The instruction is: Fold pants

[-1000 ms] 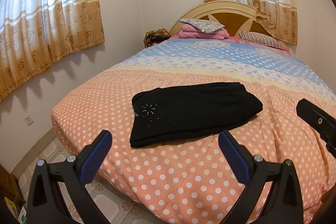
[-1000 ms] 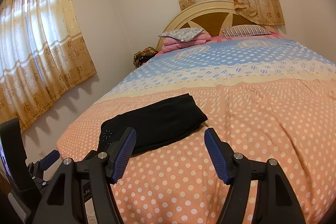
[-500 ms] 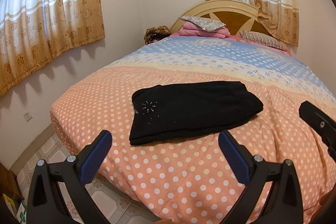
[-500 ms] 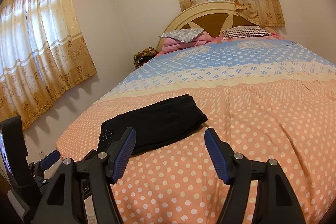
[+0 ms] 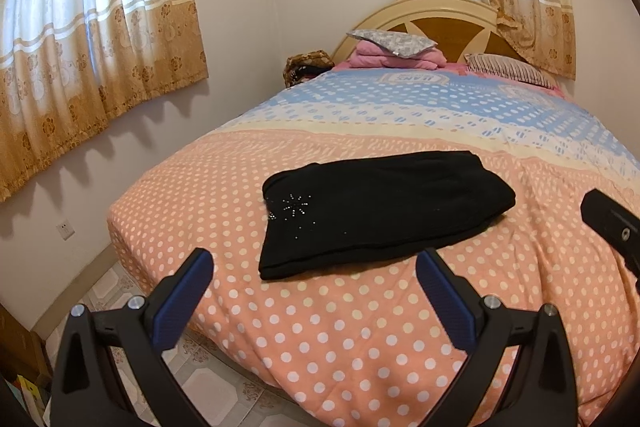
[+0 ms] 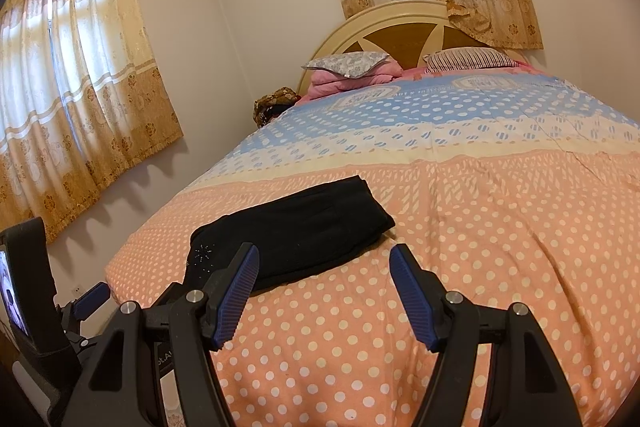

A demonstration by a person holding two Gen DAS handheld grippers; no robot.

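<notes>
Black pants [image 5: 380, 211] lie on the bed [image 5: 360, 339], on the peach dotted part of the cover, near the foot edge. Already a compact rectangle, layered; rhinestone burst faces up at the left end. Edges look fairly even from the left wrist view.

Left gripper [image 5: 314, 291]: fingers spread wide, empty, held off the bed's foot, short of the near edge of the pants. Right gripper [image 6: 324, 287]: fingers likewise spread, nothing between them, just beside the bundle's near right portion in the right wrist view.

Judgement: folding looks done or nearly done; hands stand clear of the cloth. If another fold is wanted, next move calls for both grippers to go down to one short end, pinch all layers together, and carry it over to the other end without dragging the stack. Otherwise, only smoothing remains.
</notes>
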